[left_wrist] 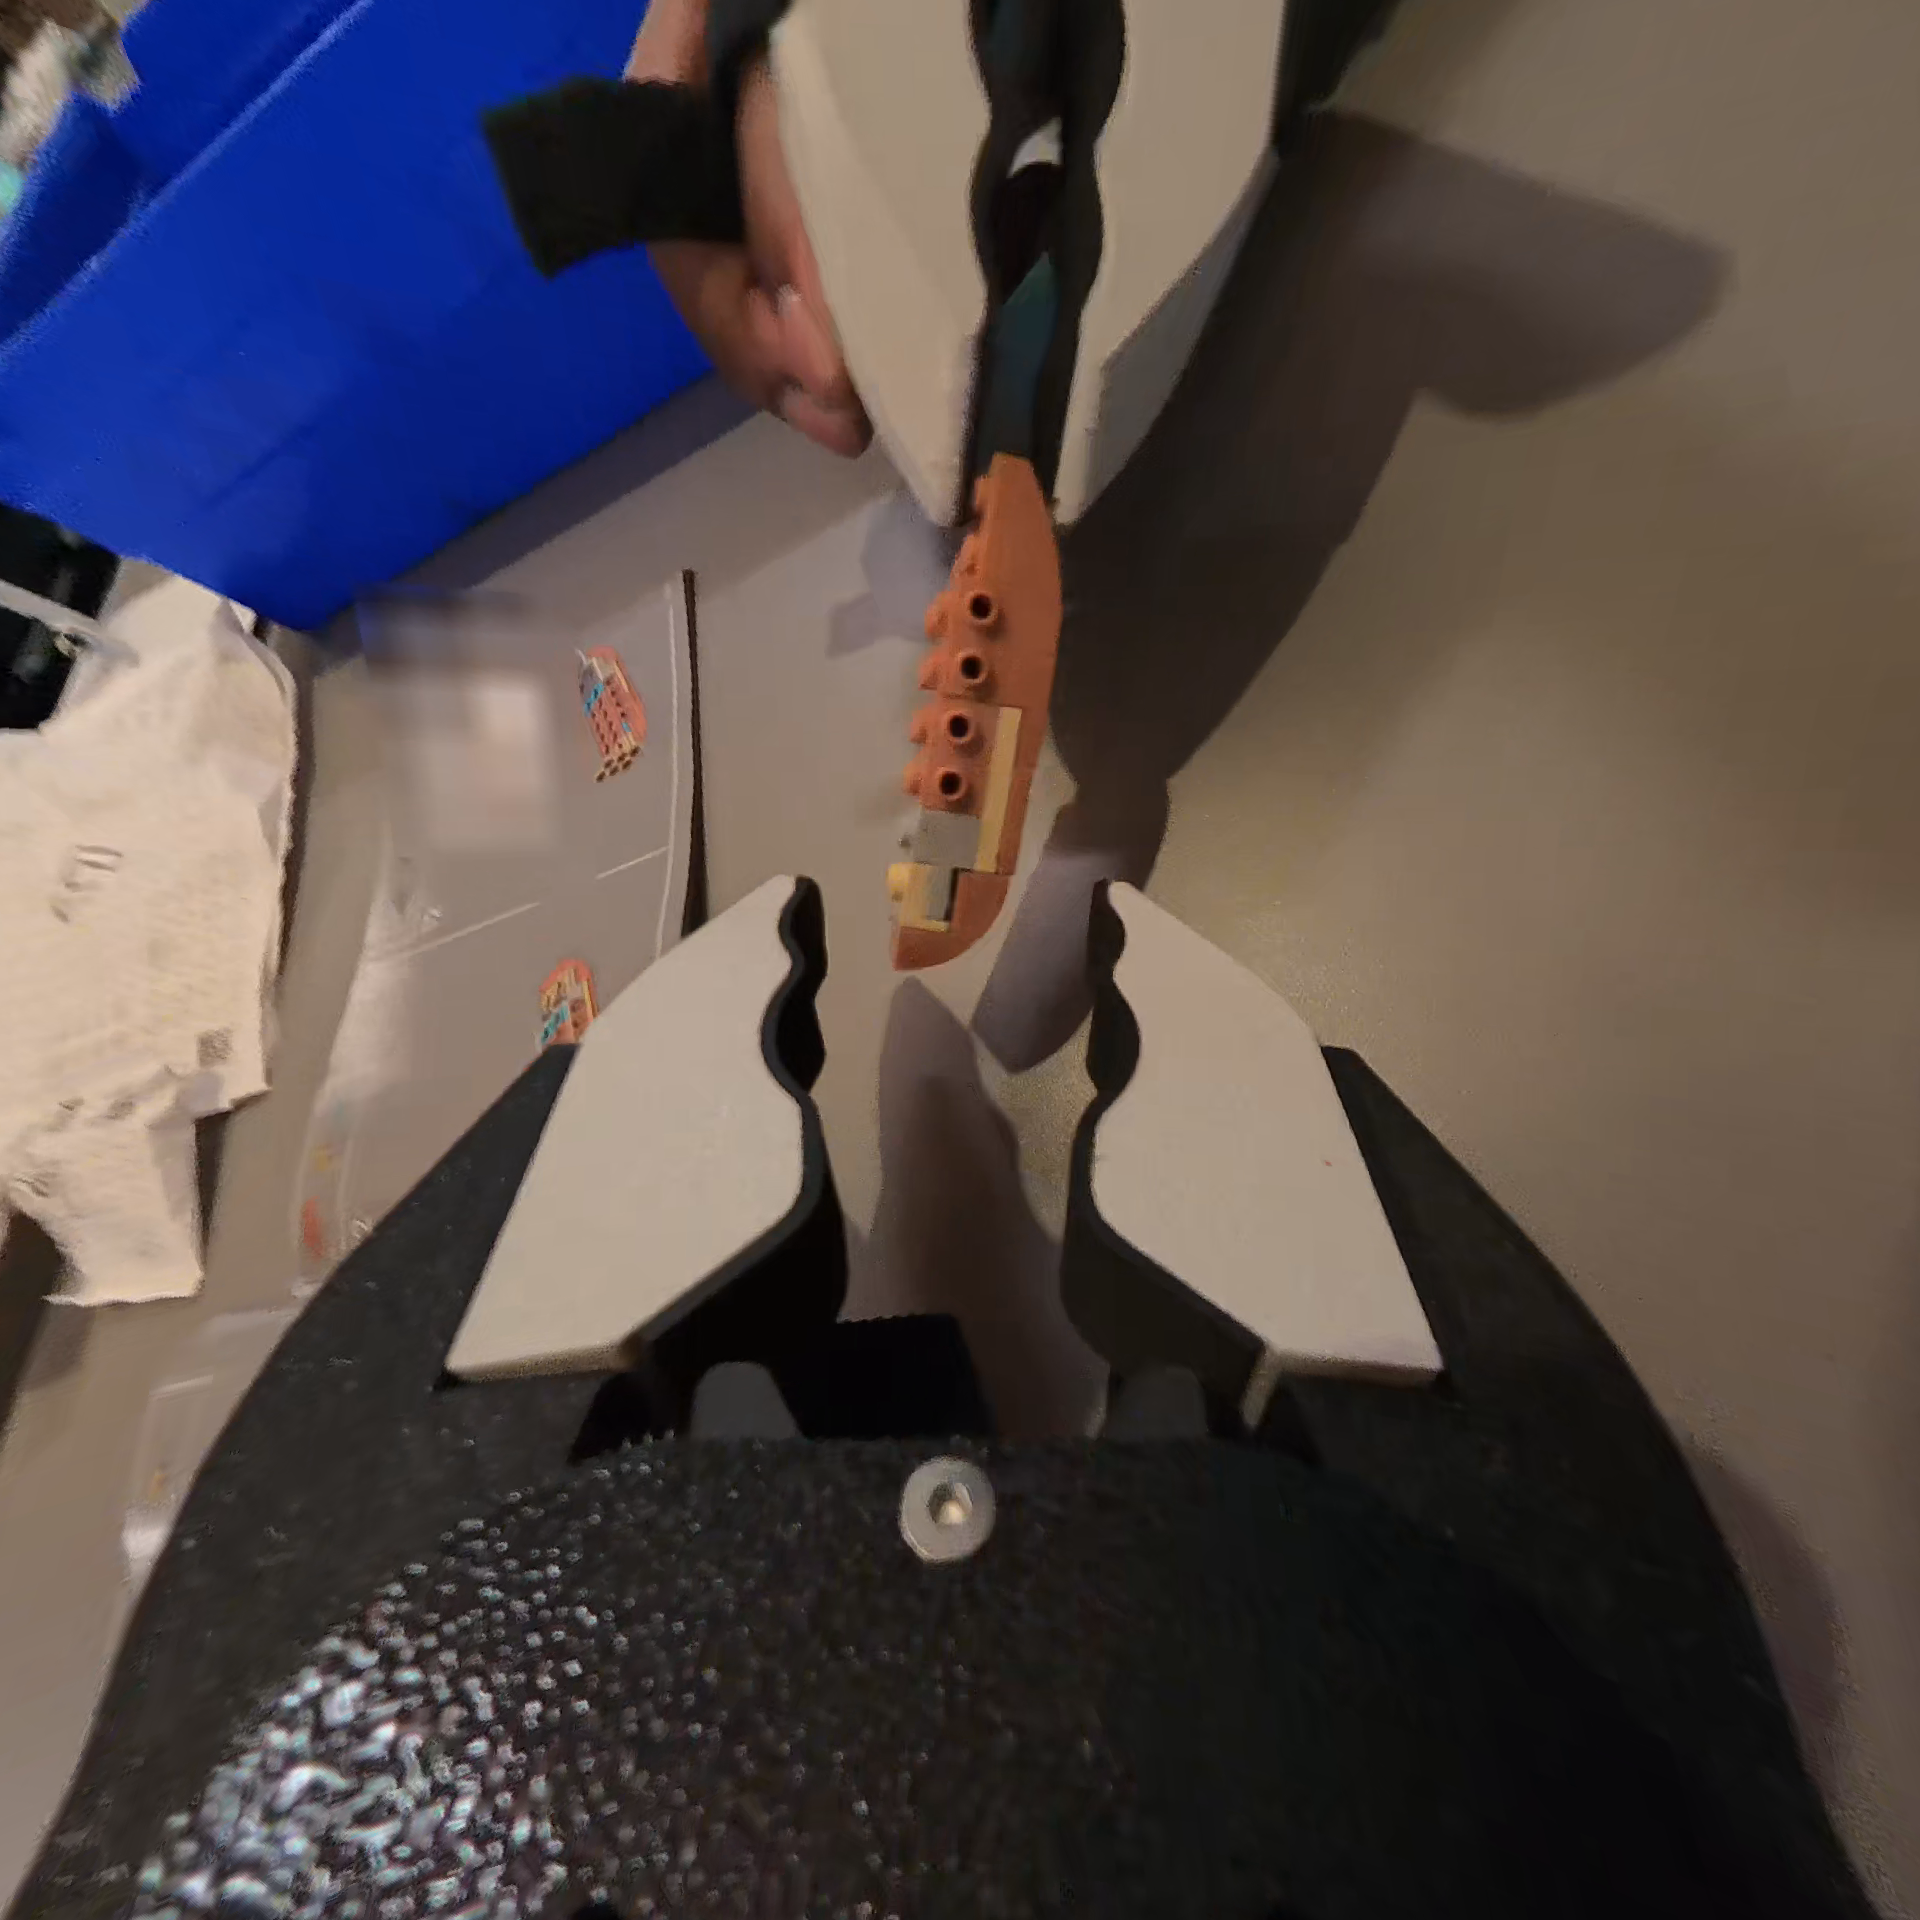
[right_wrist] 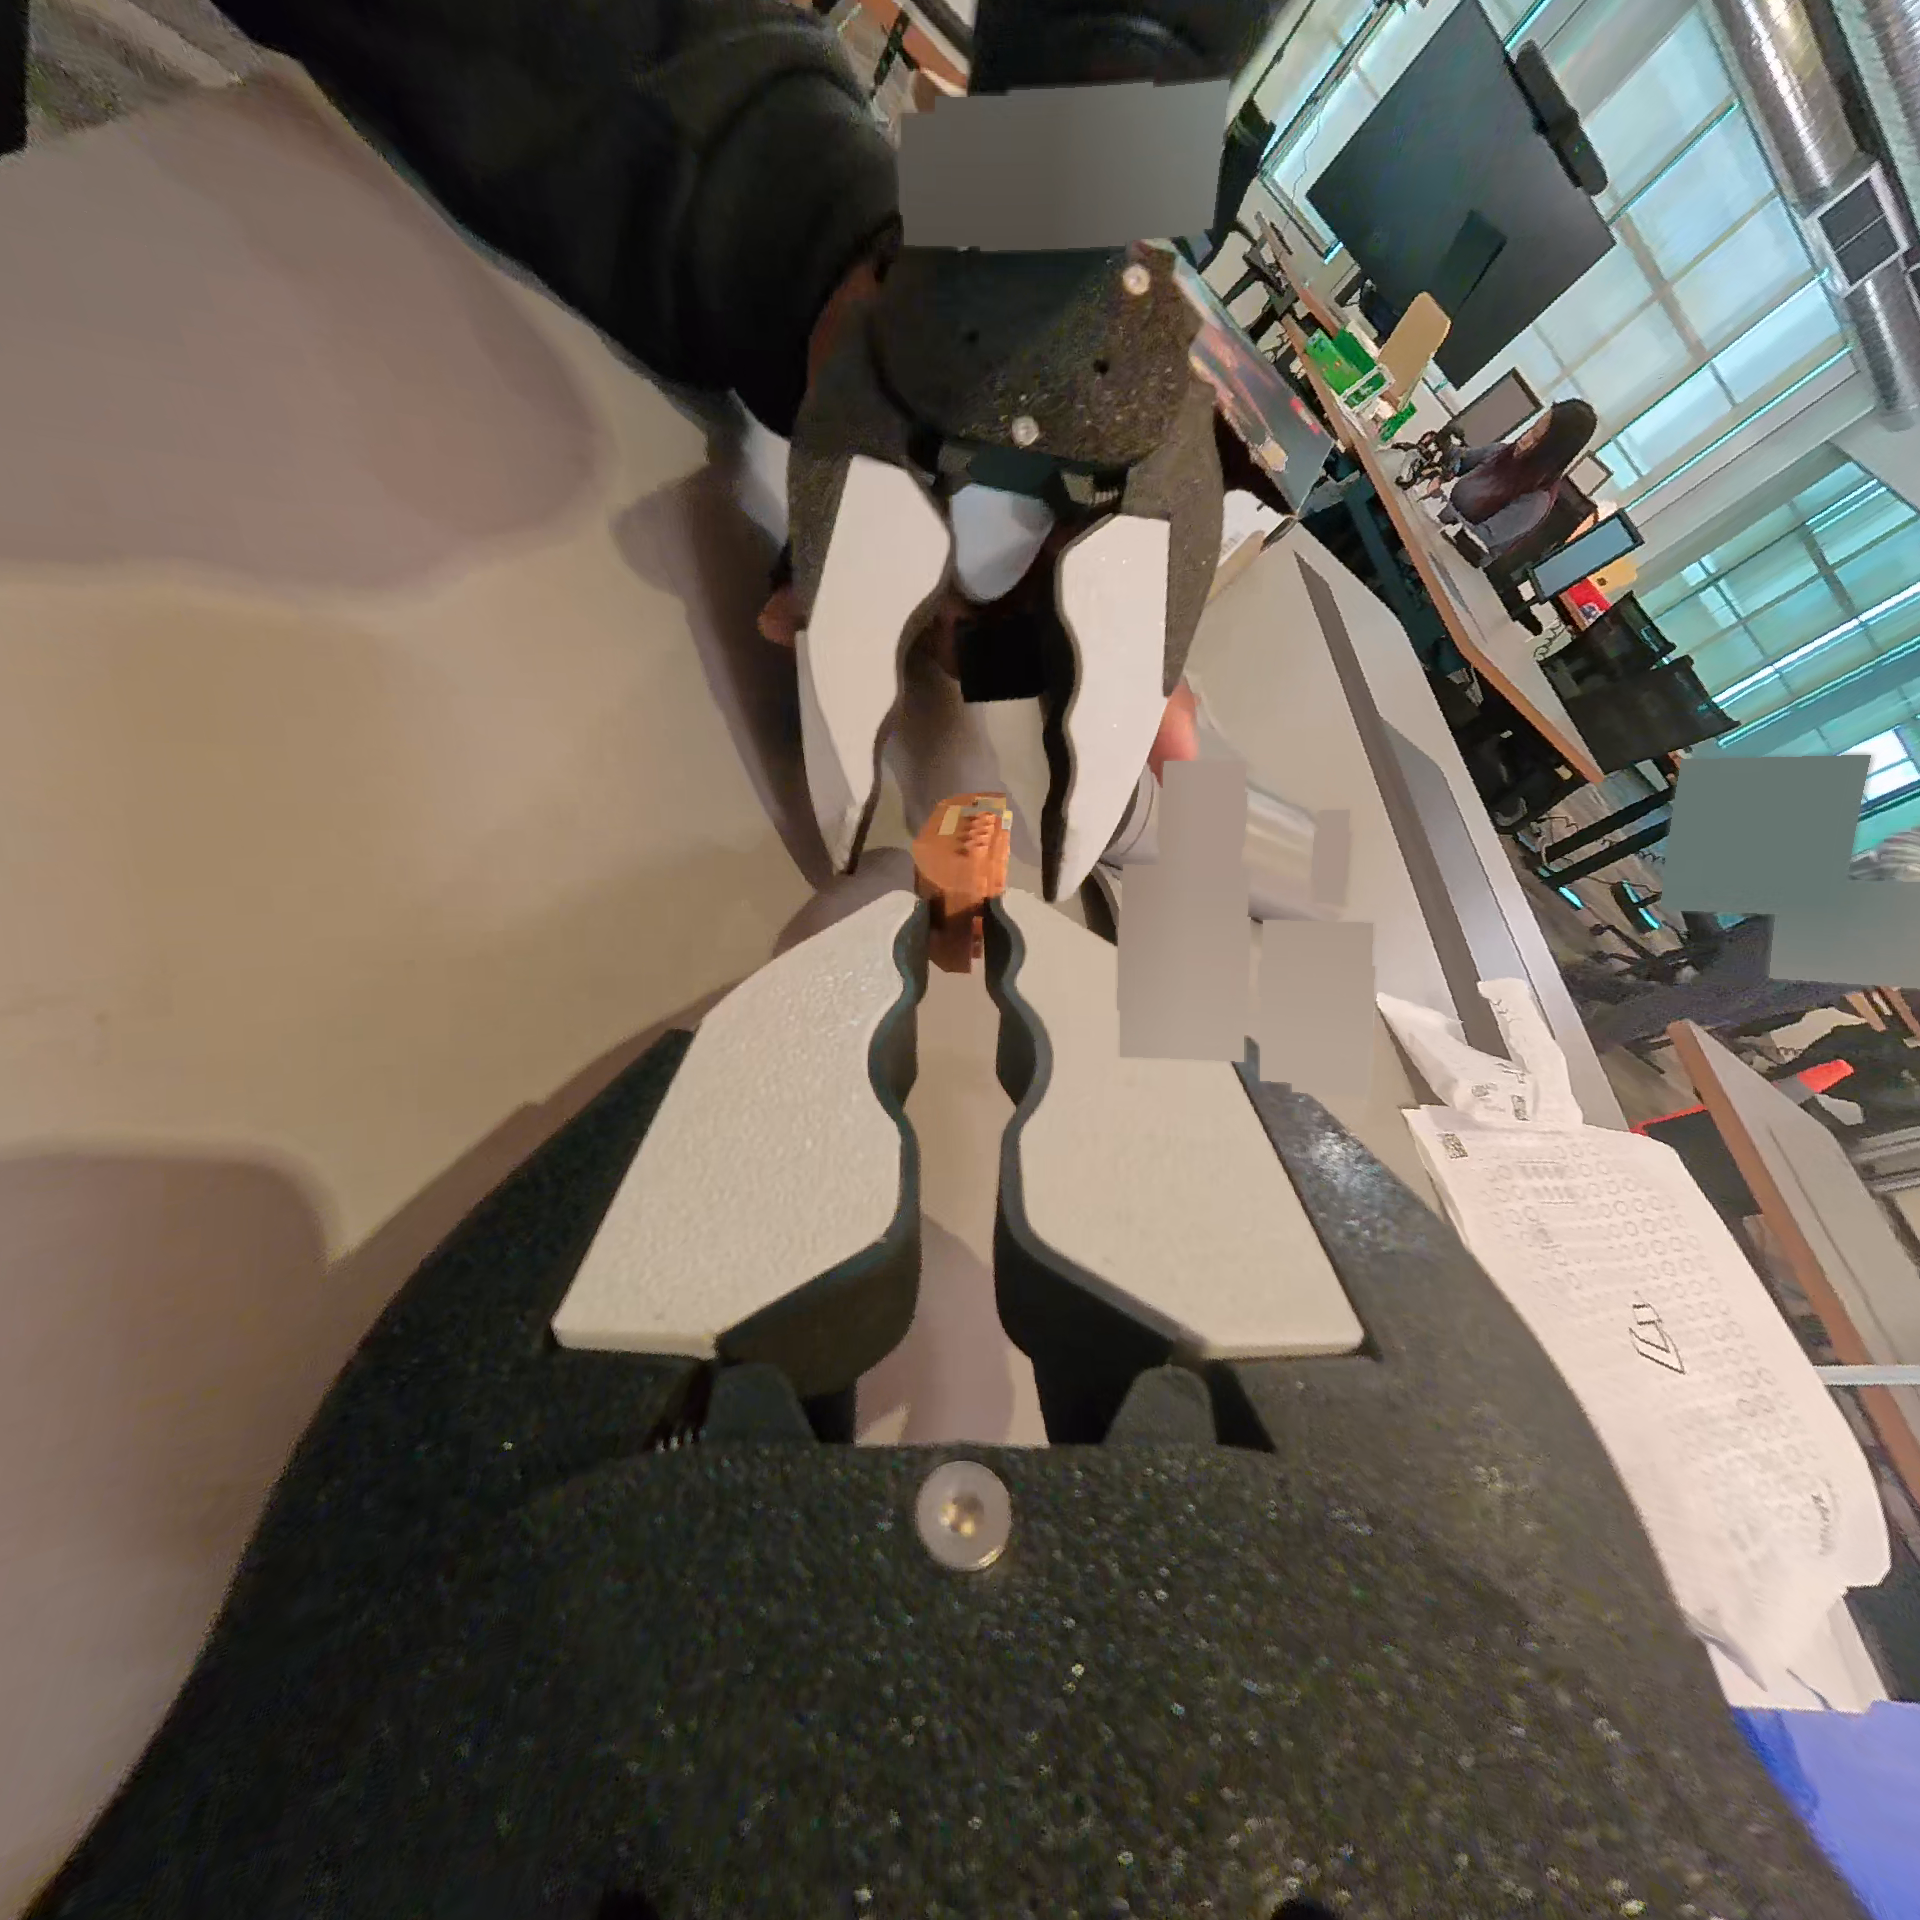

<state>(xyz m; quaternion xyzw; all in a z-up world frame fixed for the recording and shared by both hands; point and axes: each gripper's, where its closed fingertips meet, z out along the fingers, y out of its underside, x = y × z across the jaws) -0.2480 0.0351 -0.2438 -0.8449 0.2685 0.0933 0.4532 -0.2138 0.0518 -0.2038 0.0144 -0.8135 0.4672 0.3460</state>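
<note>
**One gripper pinches the brick model, the other is spread around its free end**

Your right gripper [right_wrist: 954,920] pinches one end of the brown brick model [left_wrist: 982,717] between its fingertips. Both pads press on the narrow sides, so the model sticks out forward like a small boat, above the grey table [left_wrist: 1558,935] and not resting on it. Because only the end is held, the studs and the grey and cream pieces at the other end stay free.

Your left gripper [left_wrist: 956,925] faces it from the opposite side with its fingers spread wide. The free tip of the model lies just in front of this gap, and neither pad touches it.

To the side lie an instruction sheet [left_wrist: 499,810], crumpled white paper [left_wrist: 125,883] and a blue bin [left_wrist: 312,343].
</note>
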